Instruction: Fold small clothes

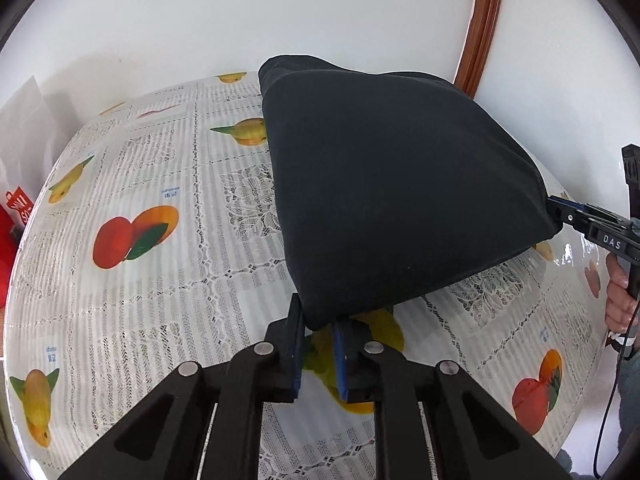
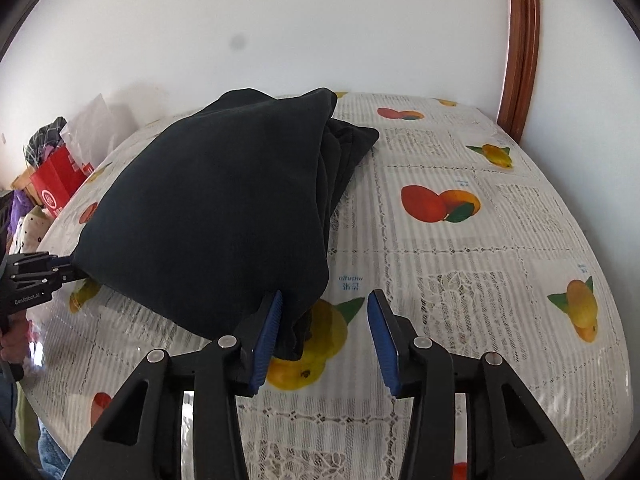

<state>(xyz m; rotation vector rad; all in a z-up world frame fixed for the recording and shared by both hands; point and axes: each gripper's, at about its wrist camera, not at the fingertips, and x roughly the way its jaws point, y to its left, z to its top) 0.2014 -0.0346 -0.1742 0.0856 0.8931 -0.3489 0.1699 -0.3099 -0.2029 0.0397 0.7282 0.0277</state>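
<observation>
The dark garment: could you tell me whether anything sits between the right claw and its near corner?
Nothing visible does. The right claw stands open with the dark garment's corner hanging between its pads, against one of them only. The left claw is already shut on the other corner. Around them the tablecloth is bare.

A lived-in room of a home is showing here: ahead of the claw a surface (image 2: 500,240) is lying under a clear-covered, fruit-printed lace cloth against a plain white wall (image 2: 280,20). Far to the claw's left a red shopping bag (image 2: 56,188) and heaped household clutter (image 2: 44,136) are sitting, while a wooden frame (image 2: 520,40) is rising to its right.
</observation>
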